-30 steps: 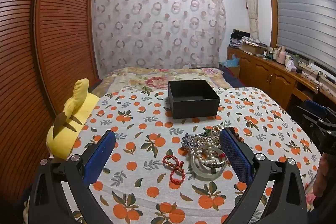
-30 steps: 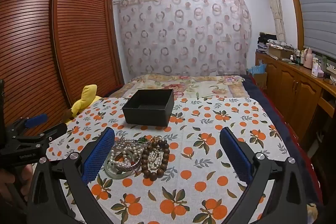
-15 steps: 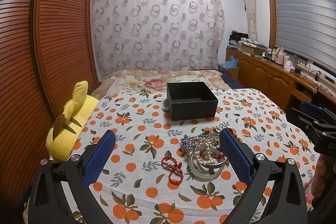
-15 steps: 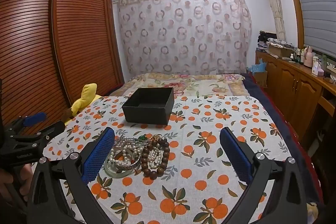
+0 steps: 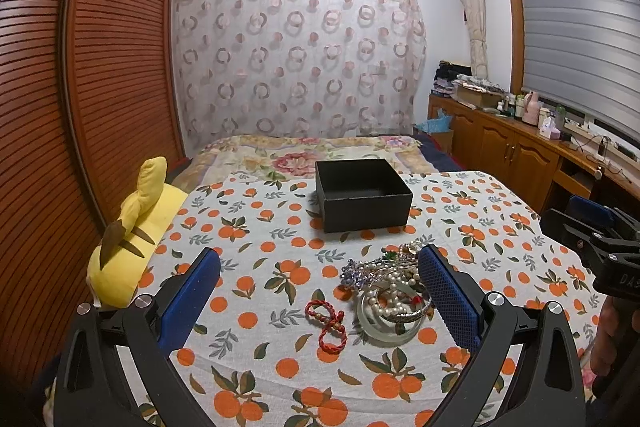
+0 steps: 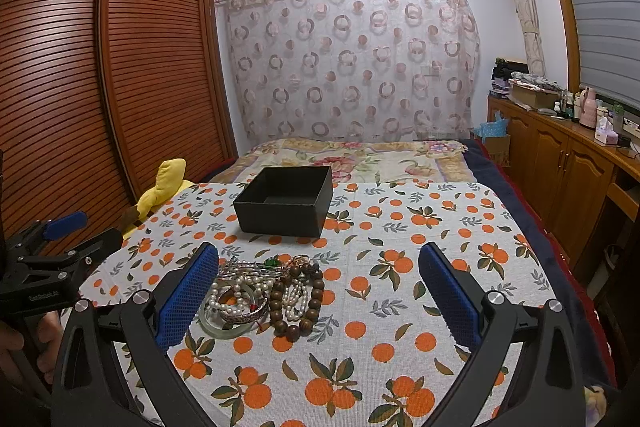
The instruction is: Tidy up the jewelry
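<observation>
Left gripper [image 5: 318, 297]: your jaws stand wide, holding nothing, over the near part of the orange-print cloth [image 5: 256, 251].
Right gripper [image 6: 318, 297]: yours is wide too, empty.
Jewelry pile [image 6: 262, 293]: pearls, wooden beads and bangles heaped near the cloth's middle.
Red cord bracelet [image 5: 329, 323]: just left of the pile.
Black box [image 5: 362, 195]: open, toward the cloth's far edge.
Writing: "GenRobot.AI" on your left gripper's body in the right view; "DAS" partly readable on the right one.
</observation>
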A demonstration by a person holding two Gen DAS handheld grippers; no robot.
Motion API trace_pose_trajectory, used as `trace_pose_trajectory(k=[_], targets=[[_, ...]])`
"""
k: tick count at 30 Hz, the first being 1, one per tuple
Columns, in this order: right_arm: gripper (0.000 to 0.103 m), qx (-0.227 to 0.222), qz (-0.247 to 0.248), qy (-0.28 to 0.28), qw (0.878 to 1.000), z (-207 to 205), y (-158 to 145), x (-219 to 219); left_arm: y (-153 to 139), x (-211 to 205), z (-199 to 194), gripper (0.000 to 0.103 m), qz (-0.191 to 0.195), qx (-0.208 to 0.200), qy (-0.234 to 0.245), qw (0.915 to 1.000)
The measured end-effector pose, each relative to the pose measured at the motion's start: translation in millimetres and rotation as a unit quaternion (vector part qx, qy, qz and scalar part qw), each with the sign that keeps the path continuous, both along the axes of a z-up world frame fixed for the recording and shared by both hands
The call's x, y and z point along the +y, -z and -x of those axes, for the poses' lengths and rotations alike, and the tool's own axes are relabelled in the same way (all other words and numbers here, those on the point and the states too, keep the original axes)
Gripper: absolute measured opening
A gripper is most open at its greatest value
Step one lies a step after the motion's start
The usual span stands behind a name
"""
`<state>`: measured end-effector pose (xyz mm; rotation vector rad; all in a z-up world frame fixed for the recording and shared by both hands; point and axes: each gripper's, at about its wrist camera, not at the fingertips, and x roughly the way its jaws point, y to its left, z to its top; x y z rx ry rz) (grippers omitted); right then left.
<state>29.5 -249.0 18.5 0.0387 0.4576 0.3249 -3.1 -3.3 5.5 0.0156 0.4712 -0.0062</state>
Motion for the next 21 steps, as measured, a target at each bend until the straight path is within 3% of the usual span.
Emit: trace_pose_trajectory(k=[21], targets=[[0.101,0.001,0.0,0.0,1.0,0,-1,1,-10,-1,4,0.096,-0.001,-0.005,0.002,1.0]])
